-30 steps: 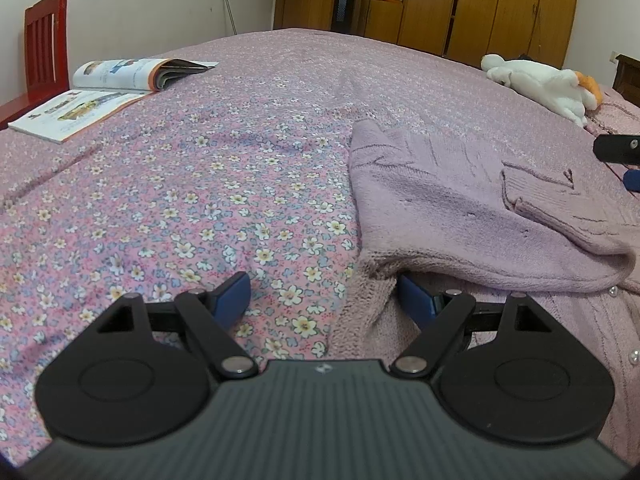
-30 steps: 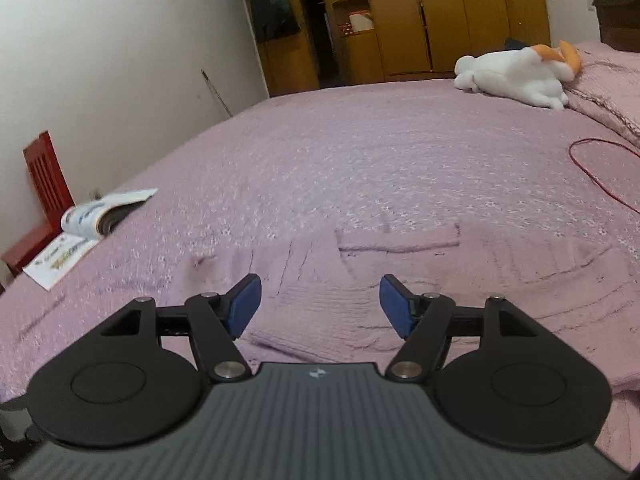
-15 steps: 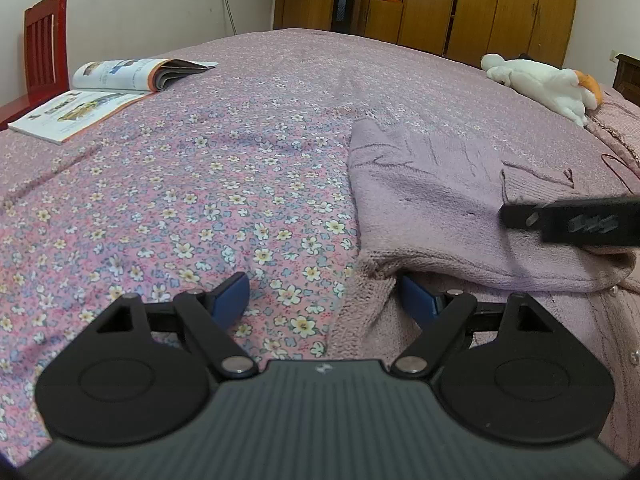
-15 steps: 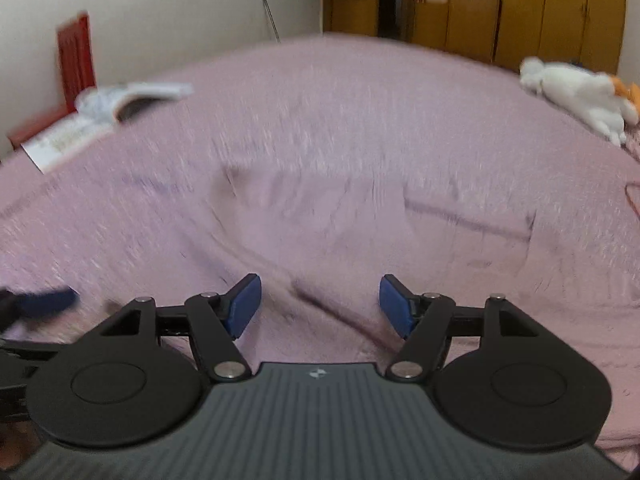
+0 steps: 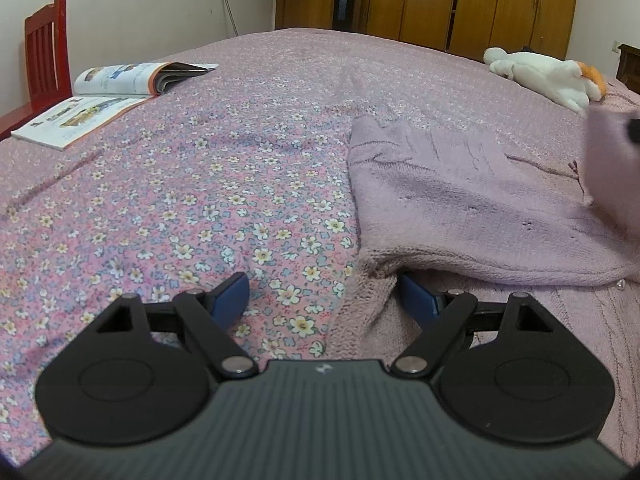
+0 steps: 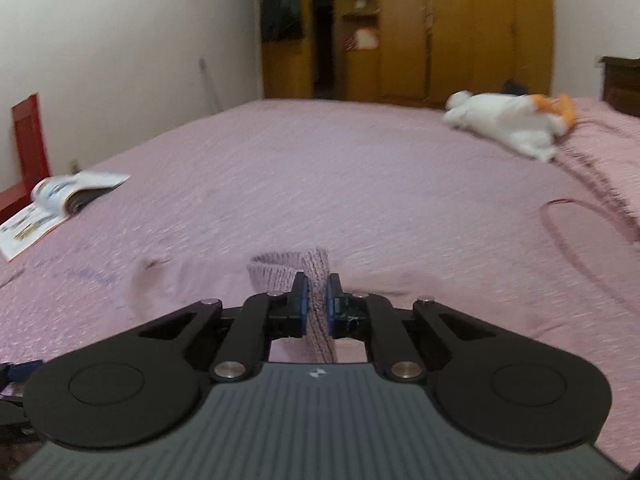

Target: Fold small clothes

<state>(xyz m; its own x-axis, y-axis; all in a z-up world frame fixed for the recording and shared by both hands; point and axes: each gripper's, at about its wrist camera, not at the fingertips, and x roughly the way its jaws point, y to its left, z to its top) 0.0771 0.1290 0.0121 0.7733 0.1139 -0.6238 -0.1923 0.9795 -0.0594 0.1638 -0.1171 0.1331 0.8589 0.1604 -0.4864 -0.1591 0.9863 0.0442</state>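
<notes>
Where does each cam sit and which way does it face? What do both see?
Left wrist: low over the floral pink bedspread, facing the wooden wardrobe; left gripper open at the lilac knitted cardigan.
Right wrist: above the bed, same heading; right gripper shut on a ribbed cardigan edge.
Shared: open magazine, white plush toy, red wooden chair, wardrobe.

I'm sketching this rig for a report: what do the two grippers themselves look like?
Both the left gripper and right gripper match: ribbed dark-grey body with a small white logo, round black side housings, black linkage arms with silver pivot pins, and blue finger pads. No cables or sleeves show.
</notes>
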